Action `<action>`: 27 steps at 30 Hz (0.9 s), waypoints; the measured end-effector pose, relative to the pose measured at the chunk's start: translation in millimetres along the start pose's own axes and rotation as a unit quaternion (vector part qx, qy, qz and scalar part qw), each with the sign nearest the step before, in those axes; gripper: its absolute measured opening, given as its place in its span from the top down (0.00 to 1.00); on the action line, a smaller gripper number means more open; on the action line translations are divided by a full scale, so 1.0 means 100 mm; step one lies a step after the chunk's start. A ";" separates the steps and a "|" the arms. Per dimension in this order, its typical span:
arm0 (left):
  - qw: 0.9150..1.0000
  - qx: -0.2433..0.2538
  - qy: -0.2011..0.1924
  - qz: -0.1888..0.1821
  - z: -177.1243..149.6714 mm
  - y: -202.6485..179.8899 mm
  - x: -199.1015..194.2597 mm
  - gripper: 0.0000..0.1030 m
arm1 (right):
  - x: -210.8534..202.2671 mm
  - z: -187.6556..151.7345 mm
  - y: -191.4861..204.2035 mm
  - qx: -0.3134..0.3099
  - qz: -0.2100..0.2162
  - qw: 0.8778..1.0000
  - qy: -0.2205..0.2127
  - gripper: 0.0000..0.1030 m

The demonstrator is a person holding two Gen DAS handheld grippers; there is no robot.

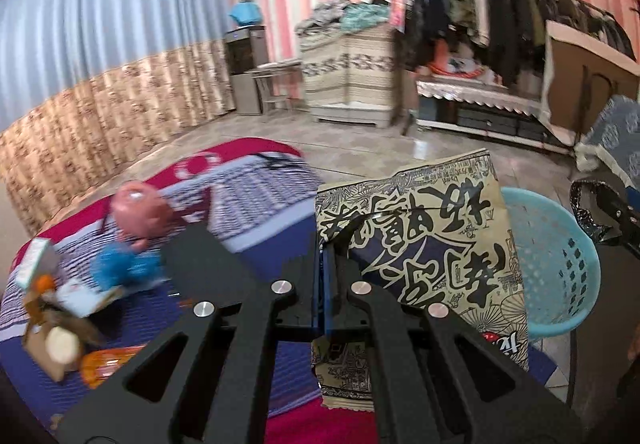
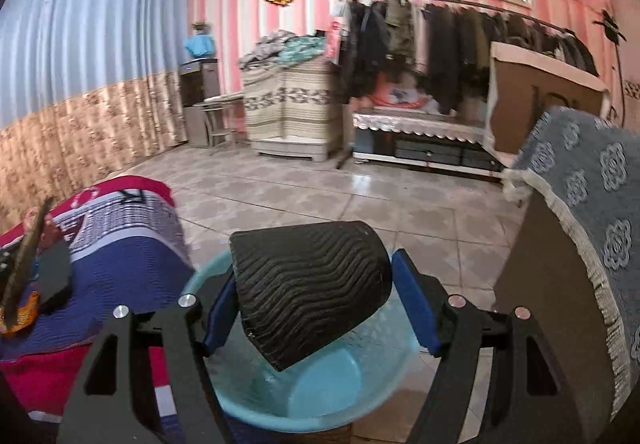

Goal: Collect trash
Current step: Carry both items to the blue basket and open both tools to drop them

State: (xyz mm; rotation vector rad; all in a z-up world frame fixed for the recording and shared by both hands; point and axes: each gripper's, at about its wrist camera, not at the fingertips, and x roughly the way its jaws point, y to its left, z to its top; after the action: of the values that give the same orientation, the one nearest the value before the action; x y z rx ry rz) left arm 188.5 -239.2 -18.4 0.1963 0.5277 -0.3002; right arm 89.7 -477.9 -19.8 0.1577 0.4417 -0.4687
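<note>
Above the edge of the bed [image 1: 256, 200], a beige snack wrapper [image 1: 436, 244] printed with black characters is pinched by its edge between the fully closed jaws of the left gripper [image 1: 323, 244]. The wrapper is held upright, with the light-blue perforated basket [image 1: 560, 256] seen just behind and beside it. On the striped red-and-blue bedcover, more litter is left: a small carton [image 1: 34, 264], crumpled paper and packets [image 1: 60, 332] and an orange wrapper [image 1: 108, 364], lying near a pink-headed toy [image 1: 136, 212].

Over the basket [image 2: 320, 396], a black ribbed cup [image 2: 316, 288] is seen between the blue pads [image 2: 416, 308] of the right gripper [image 2: 320, 304]. The jaws are spread wide; the left-hand pad is touching the cup, while a gap is visible between the cup and the right-hand pad, so whether the cup is actually clamped cannot be told. The cup is tilted, its rim pointed down toward the basket's interior.

In the left wrist view, the black cup [image 1: 592, 212] and part of the right gripper are visible at the right edge, above the basket rim.
</note>
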 end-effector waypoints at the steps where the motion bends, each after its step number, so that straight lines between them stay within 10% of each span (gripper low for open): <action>1: 1.000 0.004 0.004 -0.008 0.00 -0.11 0.08 1.00 | 0.03 -0.01 -0.03 -0.002 -0.005 1.000 0.000 0.31; 15: 0.997 0.039 0.021 -0.067 0.20 -1.14 0.78 0.93 | 0.34 -0.09 -0.34 0.045 -0.038 0.998 0.012 0.31; 20: 0.997 0.037 0.022 -0.065 0.21 -1.16 0.86 0.46 | 0.36 -0.12 -0.37 0.052 -0.037 0.998 0.014 0.31; 27: 0.999 0.000 0.013 -0.045 0.26 -0.86 0.83 0.16 | 0.42 -0.16 -0.27 0.046 -0.028 0.998 0.028 0.31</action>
State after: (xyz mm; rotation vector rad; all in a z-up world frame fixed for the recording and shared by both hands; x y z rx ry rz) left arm 240.7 -345.6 -49.2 0.1760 0.5629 -0.3853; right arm 104.3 -515.0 -54.3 0.2487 0.4796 -0.5405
